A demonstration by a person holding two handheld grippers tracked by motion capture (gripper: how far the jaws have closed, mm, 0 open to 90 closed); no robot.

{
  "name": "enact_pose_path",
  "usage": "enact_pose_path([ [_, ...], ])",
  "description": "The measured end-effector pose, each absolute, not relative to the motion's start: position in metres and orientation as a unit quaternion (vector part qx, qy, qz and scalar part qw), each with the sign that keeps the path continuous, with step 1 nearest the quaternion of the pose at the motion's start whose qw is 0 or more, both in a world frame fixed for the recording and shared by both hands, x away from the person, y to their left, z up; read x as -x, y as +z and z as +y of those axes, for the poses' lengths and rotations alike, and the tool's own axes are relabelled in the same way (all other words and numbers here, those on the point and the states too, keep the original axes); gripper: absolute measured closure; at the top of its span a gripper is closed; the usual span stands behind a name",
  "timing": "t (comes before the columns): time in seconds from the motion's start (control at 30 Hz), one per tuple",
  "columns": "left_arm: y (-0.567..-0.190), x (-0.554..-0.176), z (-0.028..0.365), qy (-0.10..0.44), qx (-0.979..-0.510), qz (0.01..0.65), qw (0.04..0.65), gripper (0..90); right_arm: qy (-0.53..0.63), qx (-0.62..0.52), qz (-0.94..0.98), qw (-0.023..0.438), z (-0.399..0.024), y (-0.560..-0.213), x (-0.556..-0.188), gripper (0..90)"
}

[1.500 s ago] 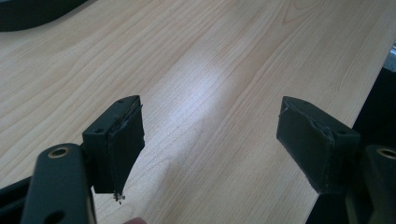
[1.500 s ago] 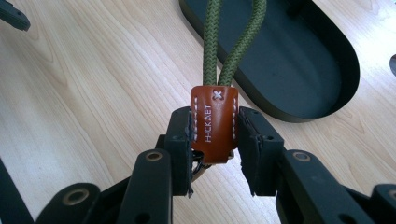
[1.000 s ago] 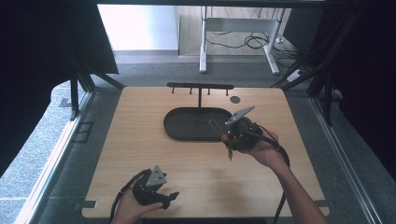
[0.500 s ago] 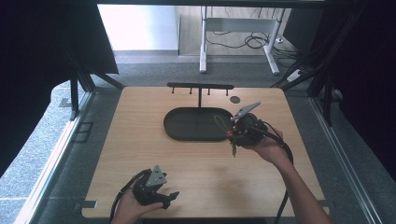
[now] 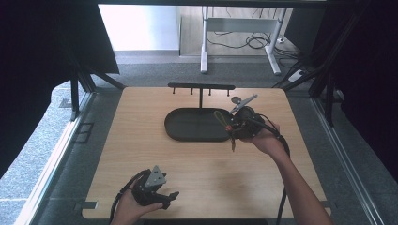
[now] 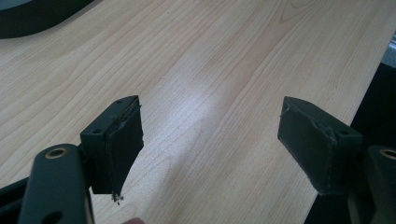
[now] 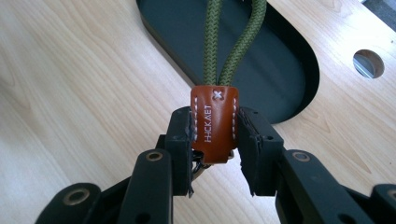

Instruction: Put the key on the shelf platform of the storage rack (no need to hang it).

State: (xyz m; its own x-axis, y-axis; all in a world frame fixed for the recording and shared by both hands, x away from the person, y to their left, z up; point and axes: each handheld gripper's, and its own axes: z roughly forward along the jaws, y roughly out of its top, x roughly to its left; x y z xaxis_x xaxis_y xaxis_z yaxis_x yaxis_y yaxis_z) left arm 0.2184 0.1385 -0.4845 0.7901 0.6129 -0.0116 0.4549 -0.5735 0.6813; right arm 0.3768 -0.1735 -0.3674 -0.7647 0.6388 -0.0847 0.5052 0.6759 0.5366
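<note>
A pale wooden worktop stands on grey carpet. Black curtains hang at both sides, with dark metal frame struts near the left edge. Beyond the worktop, a white-legged desk stands on a lighter floor, black cables looped beneath it. Bright daylight falls across the far-left floor.

Green cord loop cut off at top edge – lower end hidden behind leather tab
</note>
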Motion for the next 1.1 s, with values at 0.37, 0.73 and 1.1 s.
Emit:
enact_pose_path([
  [0.37, -0.483, -0.219, 0.142, 0.115, -0.878, 0.306, 0.351, 22.7, 0.241, -0.327, 0.904, 0.132, -0.162, -0.368, -0.403, 67.2],
  [0.73, -0.483, -0.219, 0.143, 0.115, -0.877, 0.307, 0.35, 22.8, 0.232, -0.34, 0.903, 0.123, -0.155, -0.377, -0.429, 67.2],
  [1.1, -0.483, -0.218, 0.143, 0.115, -0.877, 0.307, 0.352, 22.7, 0.23, -0.365, 0.895, 0.114, -0.153, -0.39, -0.457, 67.2],
])
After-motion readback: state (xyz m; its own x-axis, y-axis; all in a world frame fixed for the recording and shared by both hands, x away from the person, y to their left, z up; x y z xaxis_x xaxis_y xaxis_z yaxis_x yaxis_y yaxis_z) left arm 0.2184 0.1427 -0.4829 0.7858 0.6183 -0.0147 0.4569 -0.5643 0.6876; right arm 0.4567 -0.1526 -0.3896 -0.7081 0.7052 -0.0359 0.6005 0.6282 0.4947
